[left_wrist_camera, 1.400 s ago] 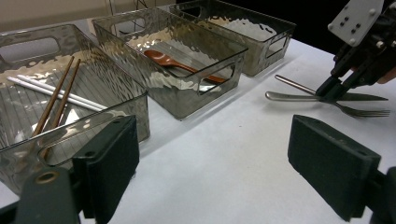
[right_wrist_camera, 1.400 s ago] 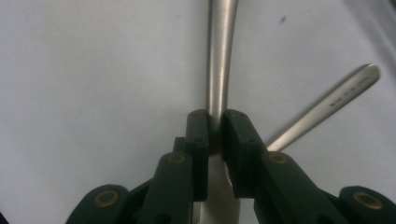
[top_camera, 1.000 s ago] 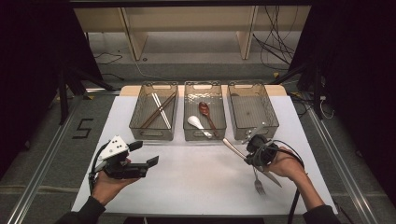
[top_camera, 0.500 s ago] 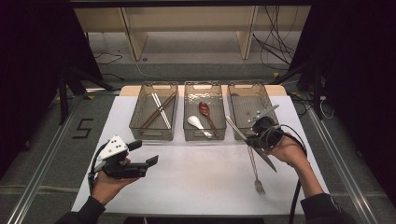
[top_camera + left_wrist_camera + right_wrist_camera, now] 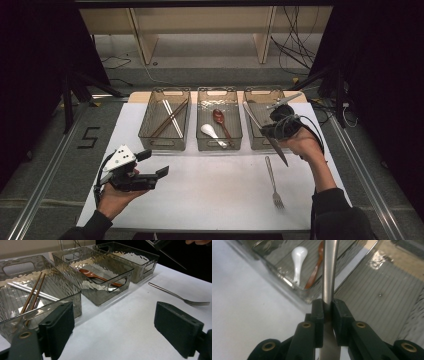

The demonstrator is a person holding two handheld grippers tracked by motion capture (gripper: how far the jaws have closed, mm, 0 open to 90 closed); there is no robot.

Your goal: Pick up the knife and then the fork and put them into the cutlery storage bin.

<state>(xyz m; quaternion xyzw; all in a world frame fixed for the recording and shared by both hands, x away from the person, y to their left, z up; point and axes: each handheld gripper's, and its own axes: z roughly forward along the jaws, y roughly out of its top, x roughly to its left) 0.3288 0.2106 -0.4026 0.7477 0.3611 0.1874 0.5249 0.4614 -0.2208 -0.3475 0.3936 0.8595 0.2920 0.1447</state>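
Steel table knife [image 5: 265,131], long and silver, is sitting clamped in the right tongs [image 5: 278,124], held in the air at a slant over the near edge of the rightmost clear ribbed plastic bin [image 5: 260,94]. The right gripper view is showing both black pads pressing flat on the knife [image 5: 329,275] near its middle, with the bin's ribbed floor below and to the right. Step in hand, as I judge it: sorting cutlery, knife being carried to the right bin, not yet dropped.

Next move is calling for lining the knife up along the bin's length, lowering it between the walls, then letting the pads part; the slant could catch a wall if not levelled.

Left tongs [image 5: 147,172] are resting wide open near the desk's [image 5: 210,200] front left, gripping nothing; the left gripper view shows white desk between the pads.

Silver metal fork [image 5: 273,181] is lying on the desk in front of the right bin, likely next to go. Middle bin [image 5: 218,93] is holding a white ceramic spoon [image 5: 210,131] and a reddish-brown spoon [image 5: 220,119]; left bin [image 5: 165,94] is holding chopsticks [image 5: 169,119].
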